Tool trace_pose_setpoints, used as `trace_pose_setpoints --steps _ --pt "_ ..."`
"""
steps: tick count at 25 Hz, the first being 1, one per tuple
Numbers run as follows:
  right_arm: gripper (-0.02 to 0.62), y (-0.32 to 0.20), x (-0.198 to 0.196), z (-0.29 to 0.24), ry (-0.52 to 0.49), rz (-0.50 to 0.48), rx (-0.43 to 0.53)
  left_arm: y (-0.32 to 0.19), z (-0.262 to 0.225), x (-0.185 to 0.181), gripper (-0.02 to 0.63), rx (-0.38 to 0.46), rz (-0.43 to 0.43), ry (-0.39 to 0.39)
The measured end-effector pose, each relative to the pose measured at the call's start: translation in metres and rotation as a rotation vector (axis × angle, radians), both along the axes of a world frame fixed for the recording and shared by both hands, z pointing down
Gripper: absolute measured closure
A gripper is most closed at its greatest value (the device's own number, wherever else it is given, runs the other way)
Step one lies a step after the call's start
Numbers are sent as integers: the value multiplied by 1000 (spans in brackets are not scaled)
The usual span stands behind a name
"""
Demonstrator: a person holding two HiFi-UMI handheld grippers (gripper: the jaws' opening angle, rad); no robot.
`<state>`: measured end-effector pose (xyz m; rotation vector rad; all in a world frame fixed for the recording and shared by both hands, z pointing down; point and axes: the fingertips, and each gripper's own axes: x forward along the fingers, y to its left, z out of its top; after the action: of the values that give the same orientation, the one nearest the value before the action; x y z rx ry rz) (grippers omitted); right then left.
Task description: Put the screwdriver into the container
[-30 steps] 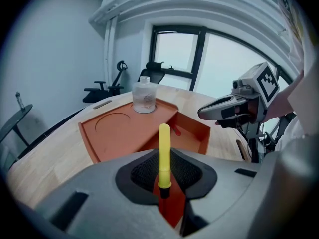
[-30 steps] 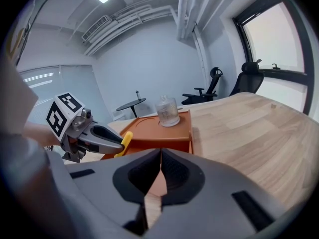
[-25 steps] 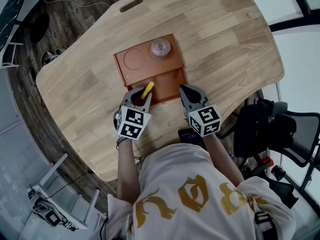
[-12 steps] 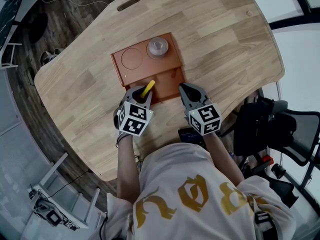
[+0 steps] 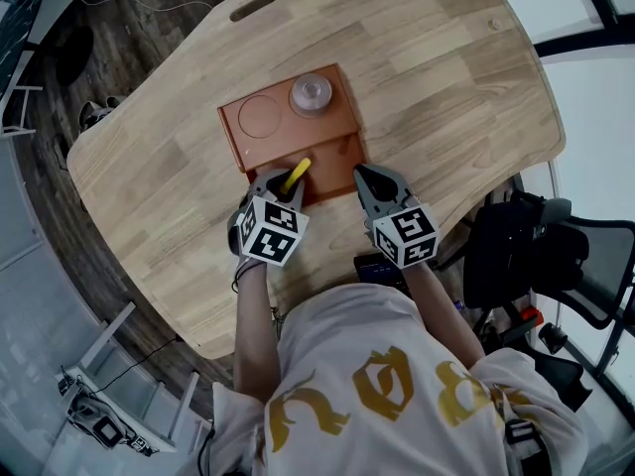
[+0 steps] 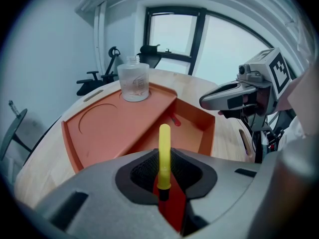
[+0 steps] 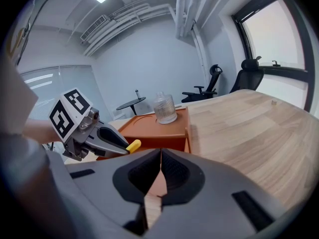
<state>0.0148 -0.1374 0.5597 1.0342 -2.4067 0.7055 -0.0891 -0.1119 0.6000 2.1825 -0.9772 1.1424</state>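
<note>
Left gripper view showed the left gripper [image 6: 166, 192] clamped on the screwdriver [image 6: 164, 151], a light, stiff, probably slippery tool best held by its yellow handle, over the container [image 6: 74, 146] toward the tabletop's near edge; the right gripper [image 7: 158, 183] was closed, empty.

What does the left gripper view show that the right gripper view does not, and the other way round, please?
Only the left gripper view looks between the left gripper's jaws, which are shut on the yellow screwdriver, and into the container's deep compartment. Only the right gripper view looks between the right gripper's jaws, which are together with nothing in them. Both show the orange container, the clear jar standing on it, the wooden table and the screwdriver's yellow end.
</note>
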Motion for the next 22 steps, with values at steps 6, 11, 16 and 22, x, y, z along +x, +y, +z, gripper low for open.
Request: trace_pose_setpoints --steps 6,11,16,22 --pt "583 -3 -2 1 8 -13 4 -2 6 3 534 -47 13 -20" --pt "583 -2 -1 3 9 -18 -2 -1 11 7 534 -73 45 -70" --pt "583 -3 1 6 13 -18 -8 1 26 16 534 -112 96 -149" --pt "583 -5 3 7 15 -14 -8 2 35 19 534 -136 106 -178"
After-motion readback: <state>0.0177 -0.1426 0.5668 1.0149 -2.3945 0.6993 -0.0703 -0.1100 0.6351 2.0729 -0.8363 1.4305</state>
